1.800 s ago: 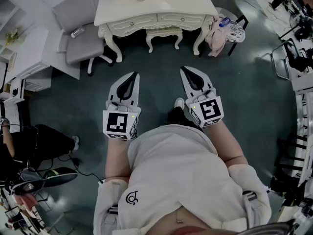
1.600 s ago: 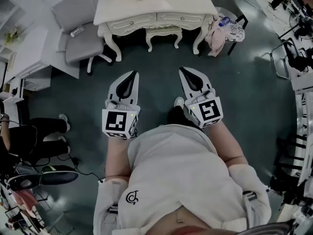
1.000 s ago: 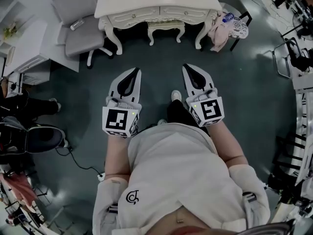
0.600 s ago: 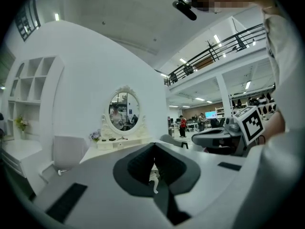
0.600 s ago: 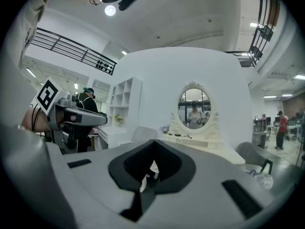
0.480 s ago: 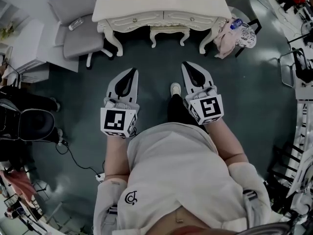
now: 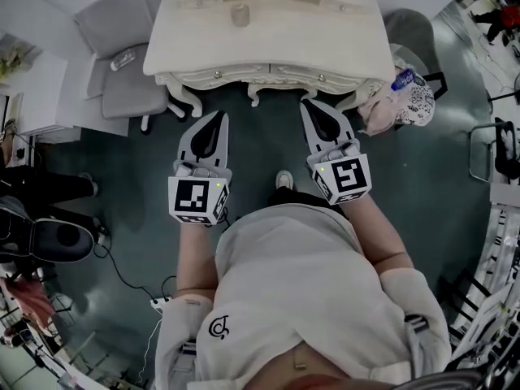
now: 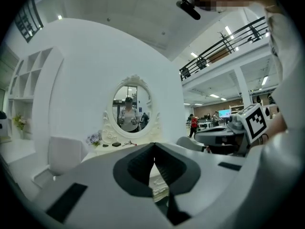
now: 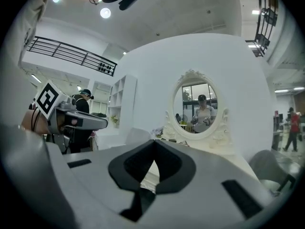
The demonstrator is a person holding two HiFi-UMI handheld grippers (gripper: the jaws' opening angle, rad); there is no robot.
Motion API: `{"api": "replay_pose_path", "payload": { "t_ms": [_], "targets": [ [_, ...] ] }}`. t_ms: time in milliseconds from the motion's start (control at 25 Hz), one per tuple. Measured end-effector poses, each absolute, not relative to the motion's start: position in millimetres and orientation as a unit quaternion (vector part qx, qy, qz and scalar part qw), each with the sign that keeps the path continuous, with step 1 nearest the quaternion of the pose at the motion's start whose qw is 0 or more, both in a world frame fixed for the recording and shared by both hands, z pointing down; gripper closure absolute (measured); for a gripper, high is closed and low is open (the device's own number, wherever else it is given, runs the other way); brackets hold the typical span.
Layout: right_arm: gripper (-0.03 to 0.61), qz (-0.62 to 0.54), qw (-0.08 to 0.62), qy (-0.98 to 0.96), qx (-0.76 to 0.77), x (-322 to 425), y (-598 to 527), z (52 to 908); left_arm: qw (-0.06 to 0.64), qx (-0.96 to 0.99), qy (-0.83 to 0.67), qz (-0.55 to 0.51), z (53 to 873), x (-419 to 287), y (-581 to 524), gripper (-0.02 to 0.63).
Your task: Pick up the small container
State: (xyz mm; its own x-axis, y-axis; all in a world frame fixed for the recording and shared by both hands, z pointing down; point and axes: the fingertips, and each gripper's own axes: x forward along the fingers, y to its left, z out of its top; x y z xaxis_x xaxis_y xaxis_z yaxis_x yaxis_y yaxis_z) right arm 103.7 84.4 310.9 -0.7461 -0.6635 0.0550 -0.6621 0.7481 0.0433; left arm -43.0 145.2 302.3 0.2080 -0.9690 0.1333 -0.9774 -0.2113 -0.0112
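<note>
Person facing a dressing table [image 7: 325, 43] at twelve o'clock. Left gripper [image 7: 218, 122] and right gripper [image 7: 312, 110] are clenched, empty (nothing grasped yet). Small container [image 7: 240, 15] untouched on the tabletop; the whole pickup remains.

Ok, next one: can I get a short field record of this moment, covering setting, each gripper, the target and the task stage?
setting: a person stands facing a cream dressing table with an oval mirror; a grey chair stands at its left end
left gripper: fingers together, nothing between them, held in the air in front of the table
right gripper: fingers together, empty, held level beside the left one
small container: upright on the tabletop, towards the back, untouched
task stage: the pick-up has not yet begun
</note>
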Motion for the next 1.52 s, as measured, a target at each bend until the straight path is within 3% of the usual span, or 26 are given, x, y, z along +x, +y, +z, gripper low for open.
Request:
{"api": "replay_pose_path", "payload": {
  "t_ms": [480, 1160, 1520],
  "targets": [
    [0.571, -0.005, 0.051, -0.942, 0.332, 76.9, -67.8, 327.3, 0.045, 0.758, -0.647, 0.075, 325.4, -70.2, -3.0, 0.601],
    [0.571, 0.004, 0.078, -0.931, 0.357, -40.4, -242.4, 365.1, 0.082, 0.812, -0.573, 0.072, 381.9, -167.3, -209.1, 0.601],
    [0.571, 0.038, 0.103, -0.930, 0.351, -49.6, -279.1, 413.1, 0.077, 0.819, -0.565, 0.065, 422.6, -162.5, -246.5, 0.600]
  ]
}}
